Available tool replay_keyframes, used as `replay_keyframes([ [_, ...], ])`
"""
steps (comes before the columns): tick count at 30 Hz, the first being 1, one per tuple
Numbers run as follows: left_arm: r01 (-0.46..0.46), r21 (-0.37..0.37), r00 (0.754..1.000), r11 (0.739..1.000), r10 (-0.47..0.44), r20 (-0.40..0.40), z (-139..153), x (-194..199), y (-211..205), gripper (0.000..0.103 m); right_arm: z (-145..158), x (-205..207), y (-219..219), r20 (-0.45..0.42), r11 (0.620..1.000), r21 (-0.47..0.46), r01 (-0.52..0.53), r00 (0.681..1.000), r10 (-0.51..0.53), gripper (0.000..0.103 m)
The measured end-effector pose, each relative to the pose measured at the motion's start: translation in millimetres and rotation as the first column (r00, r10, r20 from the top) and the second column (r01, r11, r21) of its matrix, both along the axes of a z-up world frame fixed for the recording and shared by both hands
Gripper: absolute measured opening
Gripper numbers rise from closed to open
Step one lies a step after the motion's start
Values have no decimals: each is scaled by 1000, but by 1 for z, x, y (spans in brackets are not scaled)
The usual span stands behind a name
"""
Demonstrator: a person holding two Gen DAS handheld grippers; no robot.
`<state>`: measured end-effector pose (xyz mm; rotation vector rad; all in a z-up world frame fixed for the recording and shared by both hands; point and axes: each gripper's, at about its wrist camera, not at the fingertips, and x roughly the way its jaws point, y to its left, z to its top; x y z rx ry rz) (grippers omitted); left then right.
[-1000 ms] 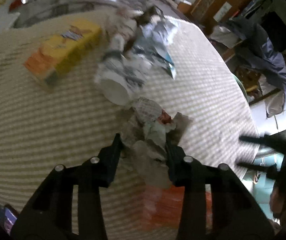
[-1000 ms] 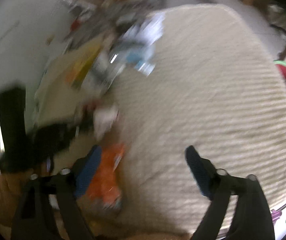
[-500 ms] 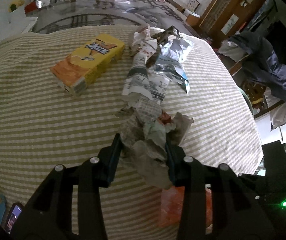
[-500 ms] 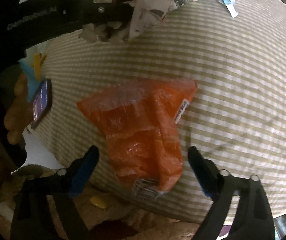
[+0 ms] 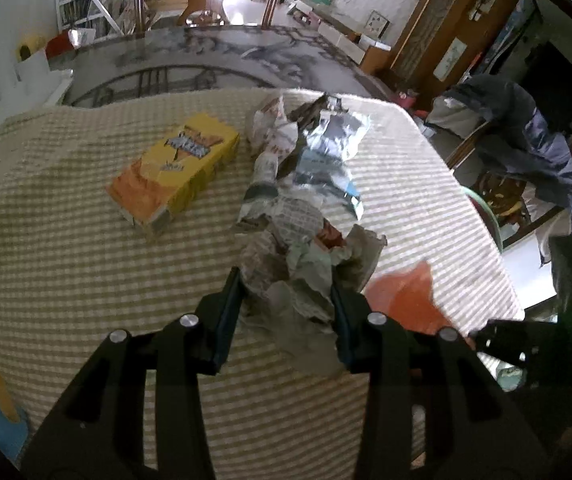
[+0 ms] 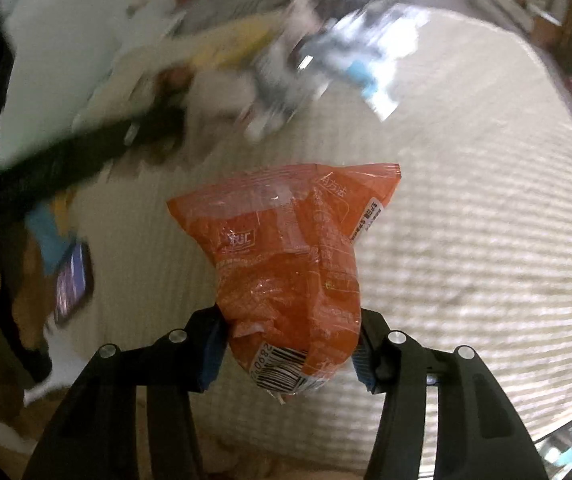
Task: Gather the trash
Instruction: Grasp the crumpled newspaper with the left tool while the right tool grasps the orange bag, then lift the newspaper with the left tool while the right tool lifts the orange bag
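Note:
My left gripper (image 5: 286,312) is shut on a crumpled wad of newspaper (image 5: 298,276) and holds it over the striped tablecloth (image 5: 65,240). My right gripper (image 6: 290,344) is shut on an orange plastic snack bag (image 6: 294,256), lifted off the cloth; the bag also shows in the left wrist view (image 5: 402,296), with the right gripper (image 5: 526,340) at the far right. A yellow-orange carton (image 5: 173,172) lies on the cloth. A silver foil wrapper (image 5: 326,152) and more crumpled paper (image 5: 269,136) lie beyond the wad.
The table's far edge meets a glass tabletop (image 5: 205,64). A chair draped with dark clothes (image 5: 526,140) stands to the right. A phone (image 6: 73,276) lies at the table's left side in the blurred right wrist view.
My right gripper closed on the orange bag and lifted it off the cloth. My left gripper still holds the newspaper wad, almost unmoved.

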<state>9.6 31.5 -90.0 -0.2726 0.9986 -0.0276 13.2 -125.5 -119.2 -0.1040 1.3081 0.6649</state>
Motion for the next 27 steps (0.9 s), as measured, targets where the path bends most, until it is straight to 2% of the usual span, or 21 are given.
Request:
replay_keyframes([
  [7,11,4,999,1000,-11,46,19,4,-6,39,27,28,-27,78,990,68,126,988,-131,51],
  [12,25,17,998,1000,-26,60,26,6,-13,39,23,31,-34,74,980,83,180,980,-186,51],
  [27,29,28,998,999,-31,56,29,9,-23,39,24,37,-56,60,970,99,223,972,-229,51],
])
